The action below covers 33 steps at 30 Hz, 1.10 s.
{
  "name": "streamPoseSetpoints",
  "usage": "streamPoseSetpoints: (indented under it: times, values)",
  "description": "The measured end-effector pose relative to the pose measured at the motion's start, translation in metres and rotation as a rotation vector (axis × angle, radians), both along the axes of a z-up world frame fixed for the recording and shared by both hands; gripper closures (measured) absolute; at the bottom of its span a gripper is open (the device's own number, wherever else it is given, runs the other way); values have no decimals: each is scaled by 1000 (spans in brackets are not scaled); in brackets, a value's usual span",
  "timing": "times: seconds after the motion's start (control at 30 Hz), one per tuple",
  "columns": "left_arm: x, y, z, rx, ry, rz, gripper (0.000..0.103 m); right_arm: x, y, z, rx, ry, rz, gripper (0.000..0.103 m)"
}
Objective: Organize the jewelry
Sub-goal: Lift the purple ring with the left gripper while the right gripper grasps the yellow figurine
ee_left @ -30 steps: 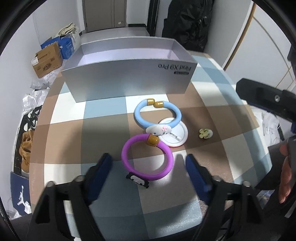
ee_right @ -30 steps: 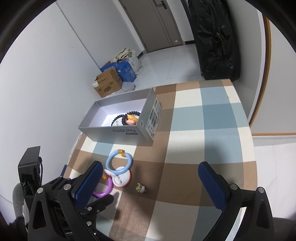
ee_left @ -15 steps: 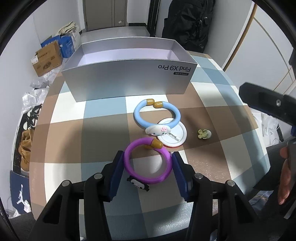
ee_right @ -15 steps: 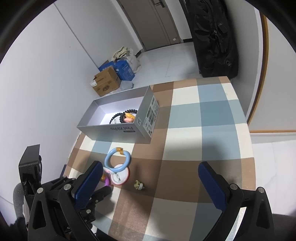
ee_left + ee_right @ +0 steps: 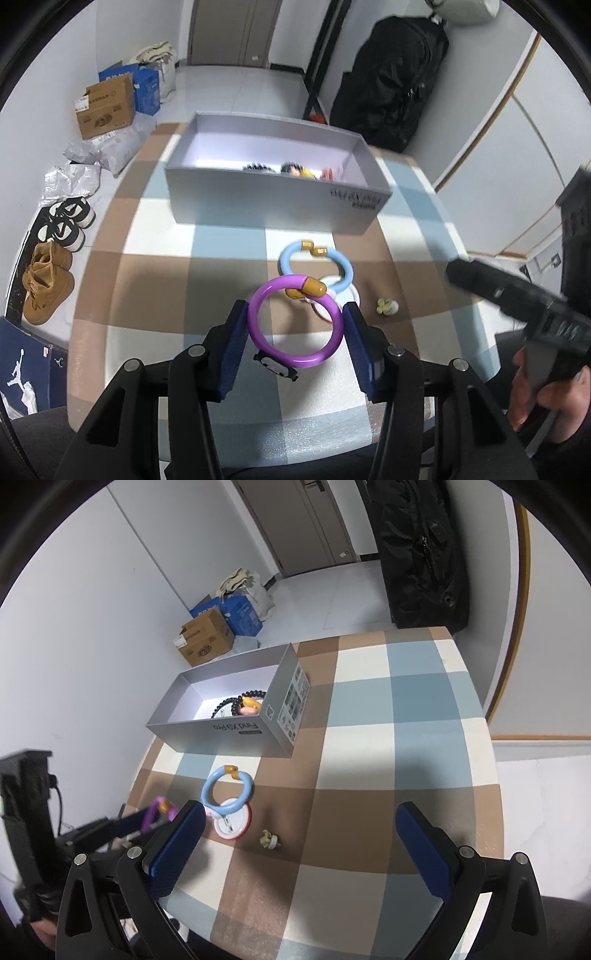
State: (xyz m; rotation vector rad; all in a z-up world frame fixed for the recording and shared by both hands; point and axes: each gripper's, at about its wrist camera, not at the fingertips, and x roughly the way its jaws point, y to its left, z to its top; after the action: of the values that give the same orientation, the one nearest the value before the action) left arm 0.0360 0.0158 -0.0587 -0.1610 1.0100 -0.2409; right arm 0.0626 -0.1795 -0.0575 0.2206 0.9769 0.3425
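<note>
Left wrist view: we squeeze purple bracelet in left gripper. Gray box sits straight ahead, beyond blue bracelet. Right gripper wide apart, holds nothing.

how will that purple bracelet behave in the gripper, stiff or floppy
Probably stiff: the purple bracelet keeps its round shape while clamped between the left gripper fingers. Its glossy surface suggests it could slip or twist in the pads. The small black-and-white charm at its lower edge may weight that side.
</note>
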Motion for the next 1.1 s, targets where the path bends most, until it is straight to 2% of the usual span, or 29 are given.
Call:
streamPoseSetpoints:
  times: [0.17, 0.43, 0.53, 0.63, 0.7, 0.87, 0.9, 1.03, 1.1]
  values:
    - [2, 12, 11, -45, -42, 41, 58, -3, 9, -6, -56, 9, 41, 1]
    - [5, 26, 21, -110, -86, 88, 58, -9, 31, -23, -168, 19, 140, 15]
    - [5, 29, 23, -114, -101, 100, 58, -11, 41, -27, -199, 17, 180, 27]
    - [7, 32, 22, -116, -99, 105, 58, -12, 50, -31, -235, 11, 218, 32]
    - [8, 33, 21, -126, -96, 108, 58, -13, 56, -35, -256, 13, 238, 39]
    - [8, 37, 23, -130, -104, 113, 58, -12, 66, -41, -312, -3, 260, 64]
    - [8, 37, 22, -130, -104, 113, 58, -12, 68, -41, -325, -7, 264, 67]
    - [8, 37, 22, -134, -100, 116, 58, -11, 69, -41, -354, -25, 264, 90]
    - [8, 37, 23, -133, -102, 118, 58, -12, 69, -41, -361, -30, 266, 90]
